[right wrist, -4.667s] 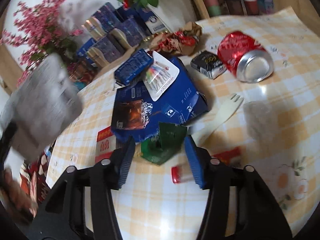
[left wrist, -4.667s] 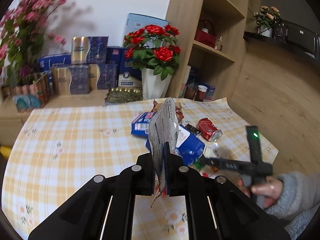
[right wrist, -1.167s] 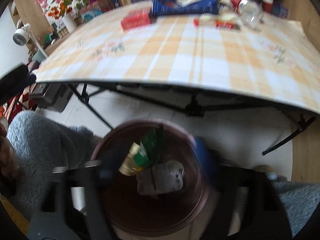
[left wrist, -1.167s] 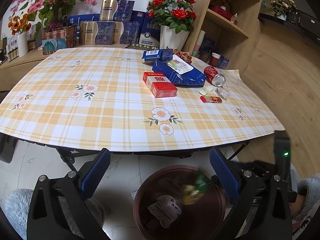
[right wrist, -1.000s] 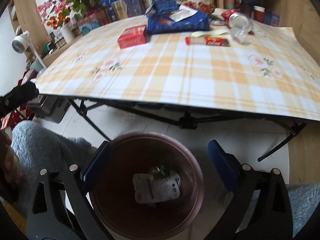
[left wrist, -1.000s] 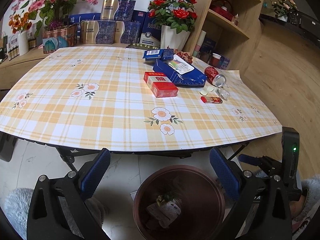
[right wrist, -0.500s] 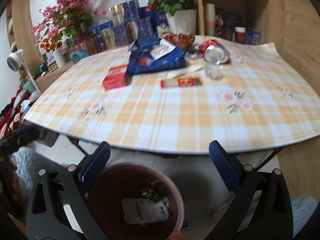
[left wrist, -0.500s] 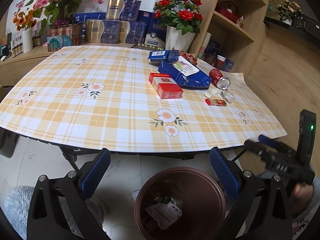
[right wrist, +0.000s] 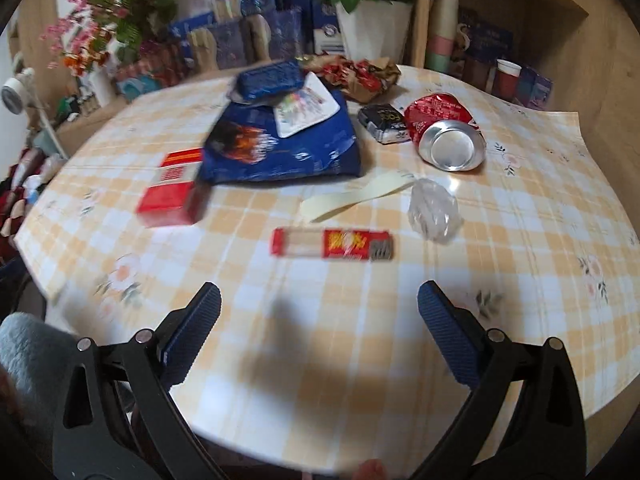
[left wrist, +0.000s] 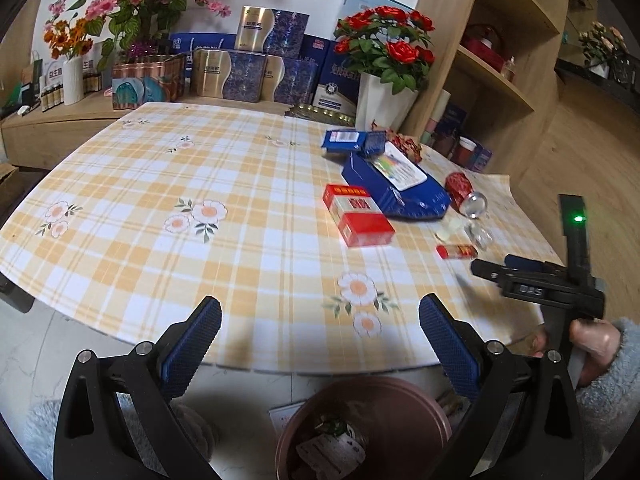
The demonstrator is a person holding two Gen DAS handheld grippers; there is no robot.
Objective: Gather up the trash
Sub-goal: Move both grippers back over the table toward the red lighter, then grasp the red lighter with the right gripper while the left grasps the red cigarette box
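Trash lies on the checked tablecloth (right wrist: 520, 264): a red wrapper strip (right wrist: 331, 244), a clear plastic wad (right wrist: 433, 210), a pale plastic fork (right wrist: 356, 197), a crushed red can (right wrist: 446, 132), a red box (right wrist: 173, 194), a blue bag (right wrist: 288, 144) and a black packet (right wrist: 383, 122). My right gripper (right wrist: 319, 330) is open and empty above the table's near edge, short of the red strip. My left gripper (left wrist: 320, 340) is open and empty above the brown bin (left wrist: 416, 408), which holds a white wrapper (left wrist: 330, 454) and a green scrap. The right gripper also shows in the left wrist view (left wrist: 520, 276).
A white pot of red roses (left wrist: 382, 106), stacked blue and gold boxes (left wrist: 248, 68) and a wooden shelf (left wrist: 492, 76) stand behind the table. A blue carton (left wrist: 354, 142) and crumpled brown paper (right wrist: 360, 72) lie at the far side. Pale floor surrounds the bin.
The green scrap dropped from my right gripper into the bin. My right gripper then rose from over the bin to above the table edge. My left gripper tilted up slightly and stayed open.
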